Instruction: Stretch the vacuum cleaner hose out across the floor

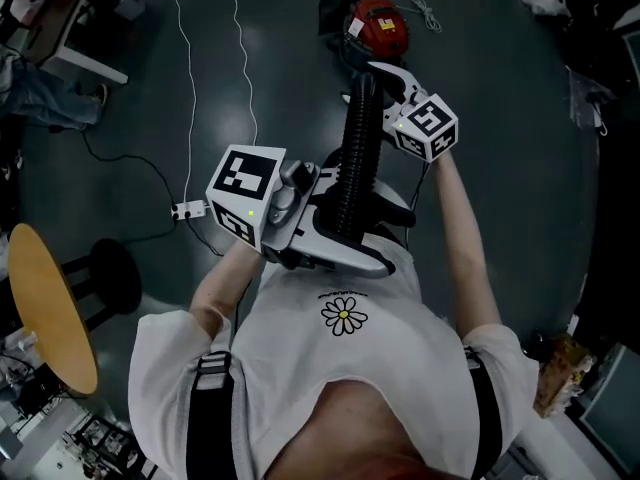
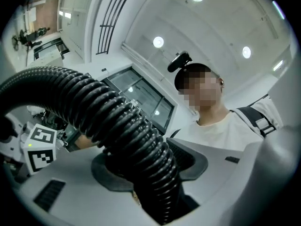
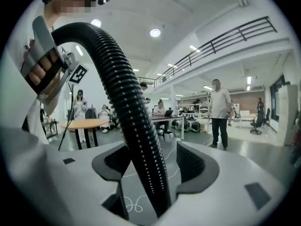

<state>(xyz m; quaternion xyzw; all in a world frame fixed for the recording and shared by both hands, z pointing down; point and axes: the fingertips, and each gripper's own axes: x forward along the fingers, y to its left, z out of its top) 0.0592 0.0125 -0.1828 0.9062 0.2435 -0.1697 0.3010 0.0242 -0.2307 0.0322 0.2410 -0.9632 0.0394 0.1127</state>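
Hose [image 1: 356,163] sits pinched in the left claw [image 2: 146,166] and passes untouched through the spread right claw [image 3: 153,163].

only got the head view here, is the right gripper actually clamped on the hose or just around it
observer: Just around it. In the right gripper view the hose runs between the jaws of the right gripper with a gap on each side.
operator: and the left one
observer: The left gripper is clamped. Its own view shows the hose filling the gap, with both jaws pressed against the ribs.
operator: anyone out ahead of the right gripper
observer: Yes, a person in a white shirt stands on the floor well beyond it, near some desks.
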